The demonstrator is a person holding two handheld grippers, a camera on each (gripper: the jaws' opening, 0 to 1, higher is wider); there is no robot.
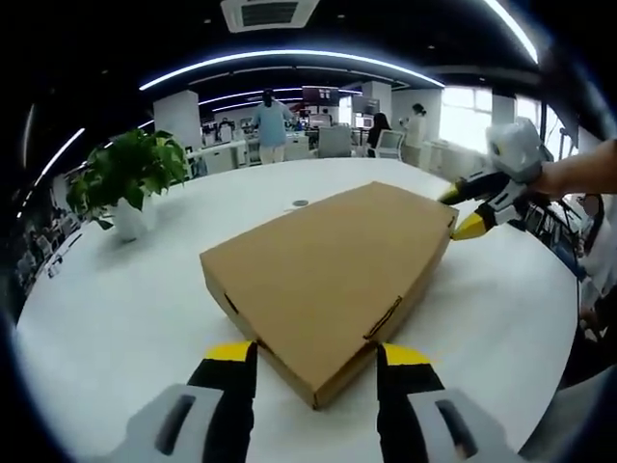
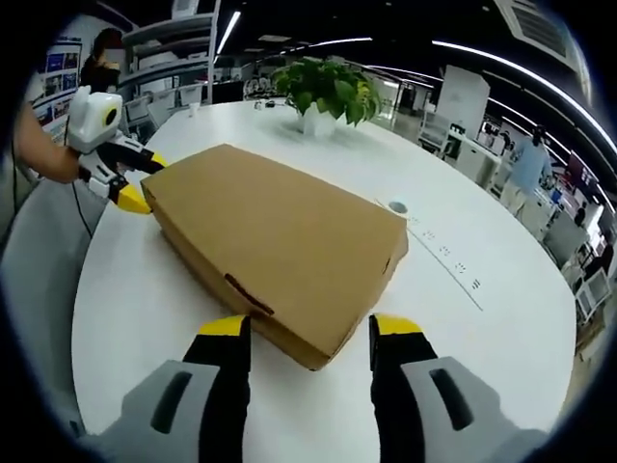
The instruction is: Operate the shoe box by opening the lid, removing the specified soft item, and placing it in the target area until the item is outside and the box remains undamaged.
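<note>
Flanking closed shoe box [image 1: 333,280]: both tongs.

Two handheld grippers face each other from opposite ends. The left gripper [image 1: 316,354] has its yellow-tipped jaws spread wide apart and level. The right gripper [image 2: 313,326] is likewise spread wide. A bare forearm [image 1: 578,169] reaches in behind the right gripper.

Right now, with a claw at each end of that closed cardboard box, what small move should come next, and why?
Probably close both claws on the box's corners to steady it, then work the lid up. The lid lies flat and shut. The left claw and right claw each stand open astride opposite corners, not yet gripping, so the soft item inside can't be reached.
</note>
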